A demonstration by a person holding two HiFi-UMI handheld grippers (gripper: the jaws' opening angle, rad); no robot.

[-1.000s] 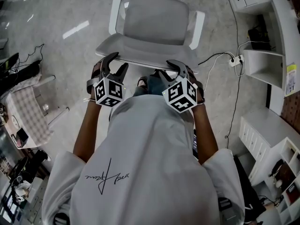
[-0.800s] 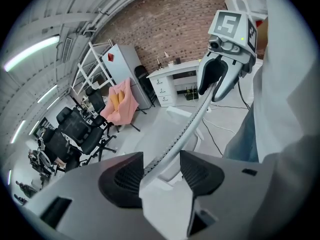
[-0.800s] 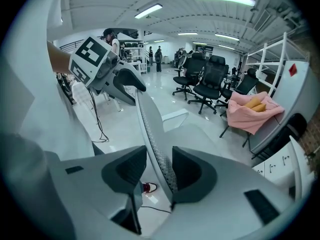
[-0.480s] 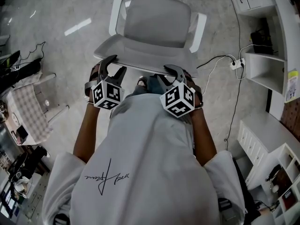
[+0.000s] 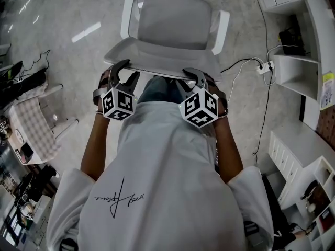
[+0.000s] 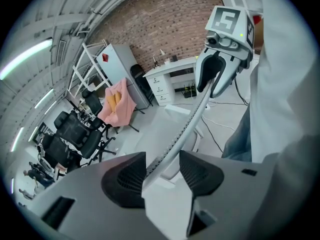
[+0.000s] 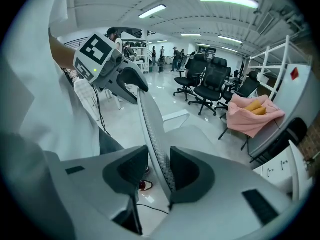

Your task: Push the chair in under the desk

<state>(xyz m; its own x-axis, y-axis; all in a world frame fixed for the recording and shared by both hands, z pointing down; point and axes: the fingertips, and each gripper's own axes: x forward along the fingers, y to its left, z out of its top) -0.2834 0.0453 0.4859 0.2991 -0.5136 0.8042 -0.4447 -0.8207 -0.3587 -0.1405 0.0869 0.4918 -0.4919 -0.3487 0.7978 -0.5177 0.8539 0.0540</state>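
A white office chair (image 5: 172, 20) with a grey mesh back stands in front of me, its back turned to me. Both grippers straddle the top rim of the backrest (image 5: 157, 69). My left gripper (image 5: 124, 73) is at the rim's left end and my right gripper (image 5: 192, 80) at its right end. In the left gripper view the rim (image 6: 185, 126) runs between the pads of the left gripper (image 6: 162, 171), with a gap on one side. In the right gripper view the rim (image 7: 152, 134) lies against one pad of the right gripper (image 7: 160, 170), clear of the other. Both pairs of jaws are closing.
White desks and shelving (image 5: 303, 67) line the right side, and a power strip with cables (image 5: 261, 67) lies on the floor near them. A checked cloth (image 5: 31, 124) and clutter are at the left. Black office chairs (image 7: 212, 79) and a pink cloth (image 7: 252, 114) stand further off.
The chair and both grippers have shifted slightly up in the head view. The grippers have stayed on the backrest rim.
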